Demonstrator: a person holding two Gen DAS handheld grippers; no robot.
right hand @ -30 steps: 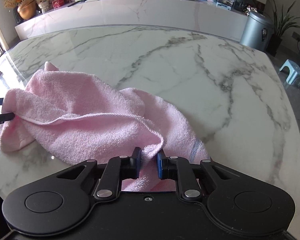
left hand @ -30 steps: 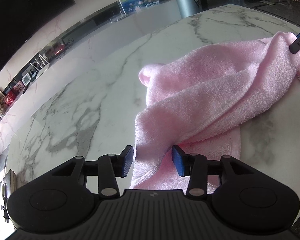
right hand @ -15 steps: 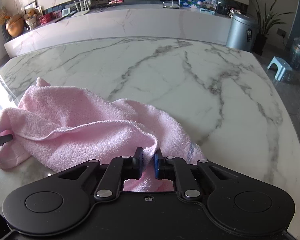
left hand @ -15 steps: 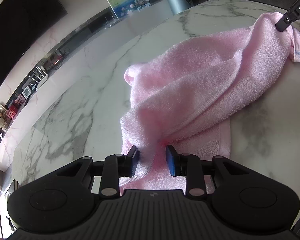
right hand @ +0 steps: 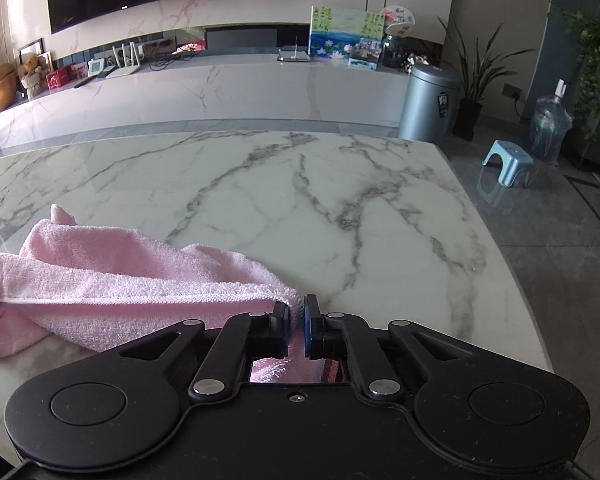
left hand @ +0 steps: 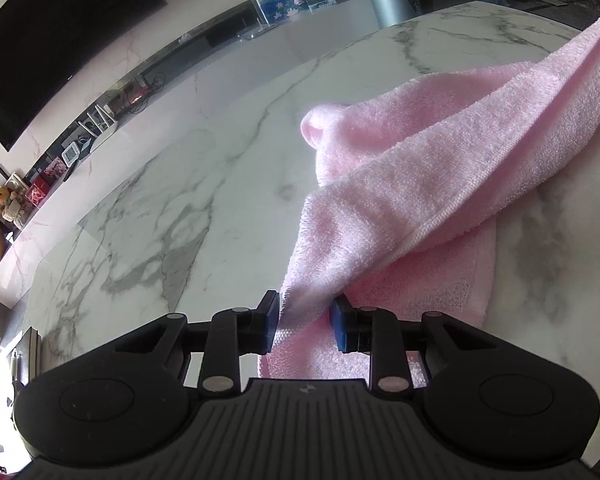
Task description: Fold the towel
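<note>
A: Has the left gripper [left hand: 305, 322] moved? 
B: Its jaws are closing, narrower than a second ago, pink towel [left hand: 440, 184] between them.

A: The right gripper [right hand: 297, 326]? 
B: Clamped on the towel's other corner, now lifted off the marble table [right hand: 340, 184].

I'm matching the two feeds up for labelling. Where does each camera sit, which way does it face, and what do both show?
Left wrist: on the left gripper, looking forward and down over the marble table; its jaws are closing on the pink towel.
Right wrist: on the right gripper, facing the TV wall; its fingers pinch a towel edge.
Shared: the towel, the table and the grey bin.
</note>
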